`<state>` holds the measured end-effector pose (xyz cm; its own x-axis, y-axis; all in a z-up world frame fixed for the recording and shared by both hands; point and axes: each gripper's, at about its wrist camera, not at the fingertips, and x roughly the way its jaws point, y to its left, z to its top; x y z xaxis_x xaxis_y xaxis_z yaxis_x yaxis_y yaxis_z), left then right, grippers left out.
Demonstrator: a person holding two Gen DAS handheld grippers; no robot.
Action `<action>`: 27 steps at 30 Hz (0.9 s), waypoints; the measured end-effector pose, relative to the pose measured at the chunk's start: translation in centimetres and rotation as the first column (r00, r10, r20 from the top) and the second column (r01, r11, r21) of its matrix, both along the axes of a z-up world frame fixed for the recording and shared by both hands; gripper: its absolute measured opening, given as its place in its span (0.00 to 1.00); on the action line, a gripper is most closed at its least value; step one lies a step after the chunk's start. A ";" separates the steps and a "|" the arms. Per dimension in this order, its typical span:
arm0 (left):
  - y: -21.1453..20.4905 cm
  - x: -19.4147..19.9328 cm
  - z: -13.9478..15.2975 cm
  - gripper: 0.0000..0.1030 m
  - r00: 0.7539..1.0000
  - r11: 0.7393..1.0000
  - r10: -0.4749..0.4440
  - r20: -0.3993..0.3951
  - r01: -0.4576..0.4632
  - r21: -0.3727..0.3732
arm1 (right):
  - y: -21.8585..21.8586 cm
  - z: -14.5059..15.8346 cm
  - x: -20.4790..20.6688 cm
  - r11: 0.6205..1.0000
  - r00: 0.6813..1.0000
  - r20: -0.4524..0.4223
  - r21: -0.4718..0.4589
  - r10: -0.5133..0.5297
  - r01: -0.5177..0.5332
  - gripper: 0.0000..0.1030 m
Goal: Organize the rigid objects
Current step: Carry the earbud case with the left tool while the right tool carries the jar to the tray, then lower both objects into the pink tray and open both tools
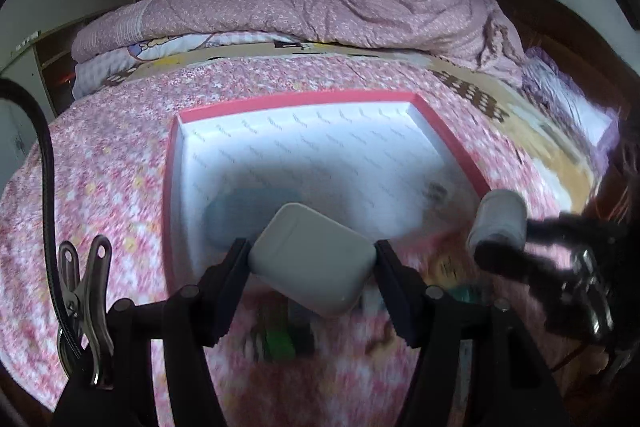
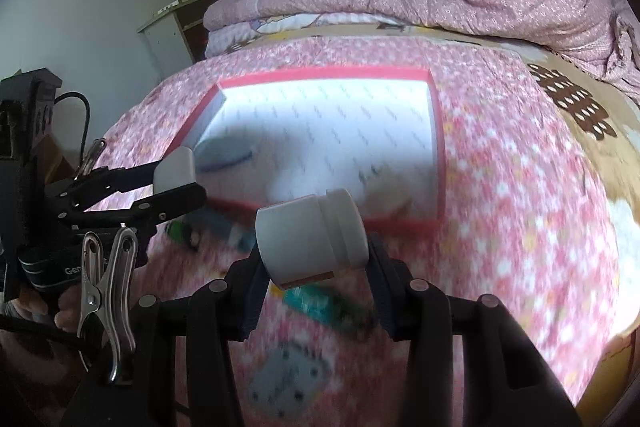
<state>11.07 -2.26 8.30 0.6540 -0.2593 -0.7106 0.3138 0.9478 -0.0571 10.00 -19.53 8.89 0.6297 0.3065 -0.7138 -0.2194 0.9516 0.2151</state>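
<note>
My left gripper [image 1: 312, 259] is shut on a white earbuds case [image 1: 312, 261], held above the near edge of a red-rimmed box [image 1: 448, 135] with a white lining on the bed. My right gripper [image 2: 316, 251] is shut on a white plastic bottle [image 2: 312, 237] lying sideways between the fingers, above the quilt just in front of the box [image 2: 438, 147]. A grey-blue flat object [image 2: 224, 149] lies inside the box at its left. The right gripper with the bottle [image 1: 498, 223] shows at the right of the left wrist view; the left gripper with the case [image 2: 176, 169] shows at the left of the right wrist view.
Small items lie blurred on the pink floral quilt [image 2: 520, 207] in front of the box: a green object [image 2: 180, 229], a teal object [image 2: 320, 303] and a grey patterned piece [image 2: 288, 379]. A folded pink duvet [image 1: 320, 7] is piled behind the box. Wooden wardrobes stand beyond.
</note>
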 end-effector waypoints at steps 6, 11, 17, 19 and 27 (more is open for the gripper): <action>-0.3 4.3 -0.9 0.64 0.997 0.998 0.052 -0.055 -0.054 -0.036 | -0.3 -0.5 3.8 1.000 0.999 -0.027 0.015 -0.016 0.016 0.45; -0.4 6.6 -1.5 0.64 0.995 0.995 0.084 -0.062 -0.086 -0.041 | -0.5 -0.7 5.7 1.000 0.999 -0.028 0.007 -0.028 0.028 0.45; -1.0 8.7 -1.7 0.64 0.994 0.995 0.096 -0.049 -0.097 -0.015 | -0.9 -1.3 7.5 0.999 0.998 -0.056 0.024 -0.042 0.044 0.45; -1.0 9.2 -1.9 0.64 0.993 0.995 0.098 -0.063 -0.100 -0.030 | -0.8 -1.5 7.8 0.999 0.997 -0.056 0.016 -0.047 0.048 0.45; -1.0 9.1 -1.9 0.75 0.992 0.992 0.121 -0.040 -0.122 -0.024 | -0.5 -0.8 7.5 0.998 0.998 0.014 -0.030 -0.062 0.062 0.57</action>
